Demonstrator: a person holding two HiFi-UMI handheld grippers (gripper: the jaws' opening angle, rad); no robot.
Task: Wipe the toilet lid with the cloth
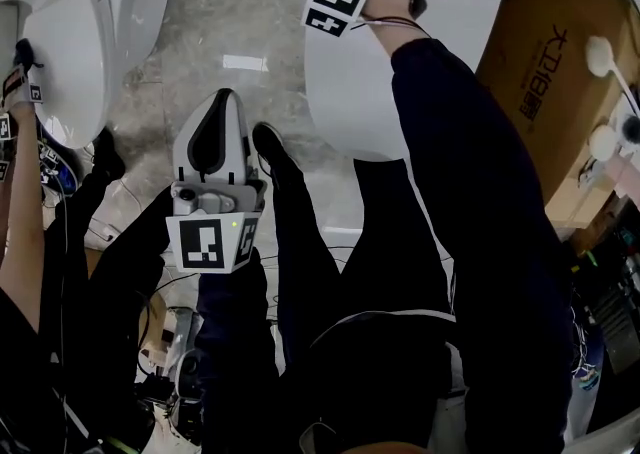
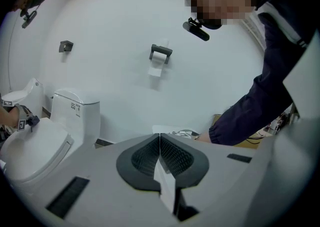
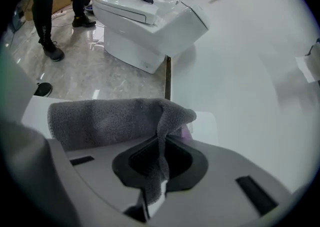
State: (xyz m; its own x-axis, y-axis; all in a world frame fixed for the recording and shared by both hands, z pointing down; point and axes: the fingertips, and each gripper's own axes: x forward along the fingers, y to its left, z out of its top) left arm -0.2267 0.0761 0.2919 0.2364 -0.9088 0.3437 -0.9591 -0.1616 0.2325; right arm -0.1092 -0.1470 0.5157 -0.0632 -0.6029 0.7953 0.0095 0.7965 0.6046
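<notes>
My right gripper [image 3: 161,141] is shut on a grey cloth [image 3: 110,118], which drapes sideways across the front of the jaws. Just beyond the cloth lies the white toilet lid [image 3: 206,125]. In the head view the lid [image 1: 345,102] is at the top centre, and the right gripper's marker cube [image 1: 338,0] hangs over its far part; the cloth is hidden there. My left gripper [image 1: 216,107] is held low over the floor, left of the lid and apart from it. Its jaws [image 2: 160,143] are shut with nothing between them.
A second white toilet [image 1: 60,42] stands at the far left with another person's hand [image 1: 20,72] on it. A cardboard box [image 1: 560,72] sits right of the lid. My legs and shoes [image 1: 270,147] stand on the marble floor [image 1: 230,12]. Cables [image 1: 60,172] lie at the left.
</notes>
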